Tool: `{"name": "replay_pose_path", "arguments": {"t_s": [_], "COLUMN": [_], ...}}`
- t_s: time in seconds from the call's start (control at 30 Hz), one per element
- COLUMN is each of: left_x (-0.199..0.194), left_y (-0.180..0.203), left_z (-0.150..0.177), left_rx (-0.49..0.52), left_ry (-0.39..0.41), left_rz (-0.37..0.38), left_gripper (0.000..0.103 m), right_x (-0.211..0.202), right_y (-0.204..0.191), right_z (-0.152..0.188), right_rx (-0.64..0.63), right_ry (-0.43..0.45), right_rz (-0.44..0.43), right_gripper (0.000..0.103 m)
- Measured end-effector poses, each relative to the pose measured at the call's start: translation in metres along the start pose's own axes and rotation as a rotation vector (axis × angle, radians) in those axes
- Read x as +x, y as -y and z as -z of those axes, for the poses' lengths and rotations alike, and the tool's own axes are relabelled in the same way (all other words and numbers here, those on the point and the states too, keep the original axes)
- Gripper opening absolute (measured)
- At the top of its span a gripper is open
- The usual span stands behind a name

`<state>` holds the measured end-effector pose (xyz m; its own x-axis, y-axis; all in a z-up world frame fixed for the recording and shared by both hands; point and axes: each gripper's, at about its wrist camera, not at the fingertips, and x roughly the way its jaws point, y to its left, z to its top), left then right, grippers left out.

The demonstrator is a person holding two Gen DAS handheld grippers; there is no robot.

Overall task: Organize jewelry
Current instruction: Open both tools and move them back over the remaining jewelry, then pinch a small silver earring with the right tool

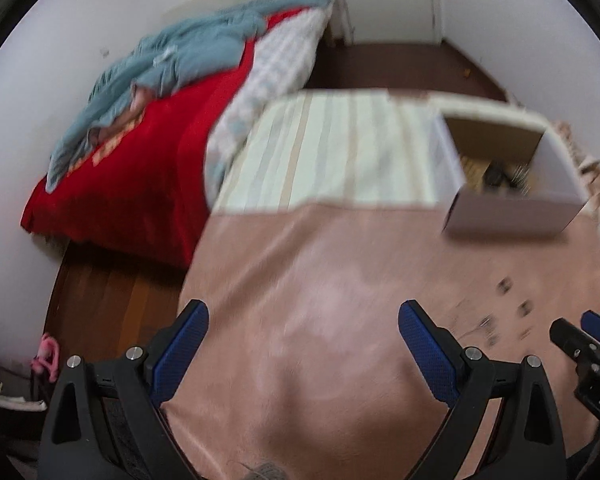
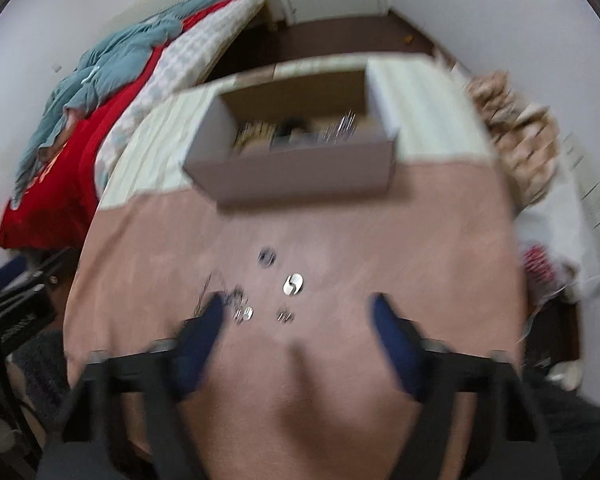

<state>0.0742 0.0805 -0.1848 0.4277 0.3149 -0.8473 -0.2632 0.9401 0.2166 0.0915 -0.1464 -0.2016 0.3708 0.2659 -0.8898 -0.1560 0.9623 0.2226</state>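
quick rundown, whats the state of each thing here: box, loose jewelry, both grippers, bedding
cardboard box: open-topped, upright, items inside
loose jewelry: scattered on the pink cloth, outside the box
left gripper: open, nothing between its fingers
right gripper: open, above the jewelry, no piece gripped
blue-grey blanket: crumpled on the red bedspread

- My left gripper (image 1: 303,322) has black plastic arms shaped like angular brackets, each with a long teardrop cut-out.
- Its fingers (image 1: 424,354) carry blue pads with a fine dotted texture.
- Four round silver screw heads sit on the arms, two per side.
- My right gripper (image 2: 298,312) is the same build: black frame, dark blue pads (blurred here, so no finer detail).
- From the left camera, its black body shows white letters "DAS" at the picture's edge.
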Motion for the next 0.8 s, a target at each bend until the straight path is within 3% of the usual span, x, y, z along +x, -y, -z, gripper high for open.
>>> {"name": "replay_pose_path", "arguments": {"t_s": [0.13, 0.33, 0.43, 0.5, 0.63, 0.8], "left_x": [0.024, 0.040, 0.044, 0.046, 0.046, 0.040], "left_y": [-0.002, -0.004, -0.001, 0.002, 0.014, 0.043], "left_z": [0.015, 0.022, 0.024, 0.025, 0.027, 0.033], "left_rx": [0.016, 0.029, 0.035, 0.043, 0.058, 0.091], "left_ry": [-0.058, -0.101, -0.115, -0.120, -0.130, -0.142], "left_rz": [-0.012, -0.008, -0.001, 0.010, 0.065, 0.205], "left_gripper": [0.097, 0.097, 0.097, 0.097, 0.097, 0.096], "right_x": [0.026, 0.043, 0.049, 0.050, 0.046, 0.028], "right_y": [-0.003, -0.015, -0.022, -0.025, -0.019, 0.008], "right_z": [0.021, 0.029, 0.030, 0.031, 0.030, 0.028], "right_rx": [-0.021, -0.086, -0.123, -0.147, -0.121, -0.040], "right_ry": [0.026, 0.045, 0.054, 0.065, 0.073, 0.094], "right_rz": [-0.018, 0.001, 0.030, 0.049, 0.050, 0.052], "right_gripper": [0.048, 0.037, 0.017, 0.009, 0.009, 0.009]}}
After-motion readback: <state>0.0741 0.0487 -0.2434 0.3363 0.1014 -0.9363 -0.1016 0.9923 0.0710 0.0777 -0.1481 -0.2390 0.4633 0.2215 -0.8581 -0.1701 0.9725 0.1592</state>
